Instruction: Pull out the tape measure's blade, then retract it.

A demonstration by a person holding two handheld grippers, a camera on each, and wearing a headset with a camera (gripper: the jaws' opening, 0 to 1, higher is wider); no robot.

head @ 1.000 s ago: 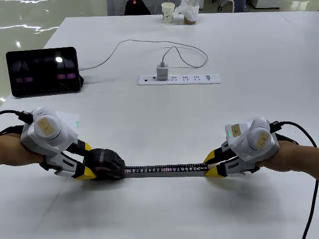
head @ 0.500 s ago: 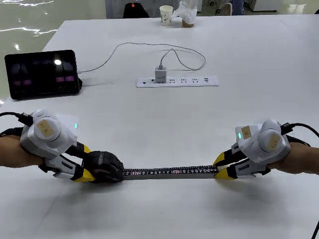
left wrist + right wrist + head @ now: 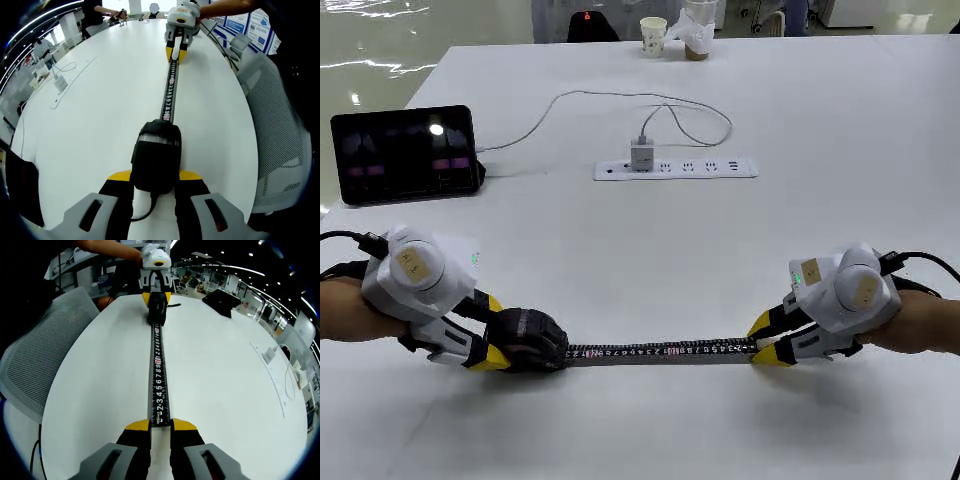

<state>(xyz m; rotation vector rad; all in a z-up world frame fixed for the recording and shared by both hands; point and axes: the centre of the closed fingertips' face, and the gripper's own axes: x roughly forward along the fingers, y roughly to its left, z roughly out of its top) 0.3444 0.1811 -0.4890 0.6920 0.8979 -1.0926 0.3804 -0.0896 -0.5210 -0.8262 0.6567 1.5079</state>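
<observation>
A black tape measure case [image 3: 527, 340] lies on the white table [image 3: 650, 240] near its front edge, with my left gripper [image 3: 490, 335] shut on it; in the left gripper view the case [image 3: 156, 155] sits between the yellow-tipped jaws. Its dark numbered blade [image 3: 665, 351] runs flat along the table to the right, where my right gripper [image 3: 765, 340] is shut on the blade's end. In the right gripper view the blade [image 3: 158, 375] stretches from the jaws [image 3: 160, 426] to the case [image 3: 156, 306] at the far end.
A white power strip [image 3: 675, 168] with a plugged charger [image 3: 641, 155] and cable lies mid-table. A dark tablet [image 3: 405, 153] stands at the left. A paper cup [image 3: 653, 37] and crumpled bag stand at the far edge. A mesh chair [image 3: 280, 130] is beside the table.
The right gripper has moved to the right with the blade's end, so more blade is out of the case. The left gripper and case stayed in place.
</observation>
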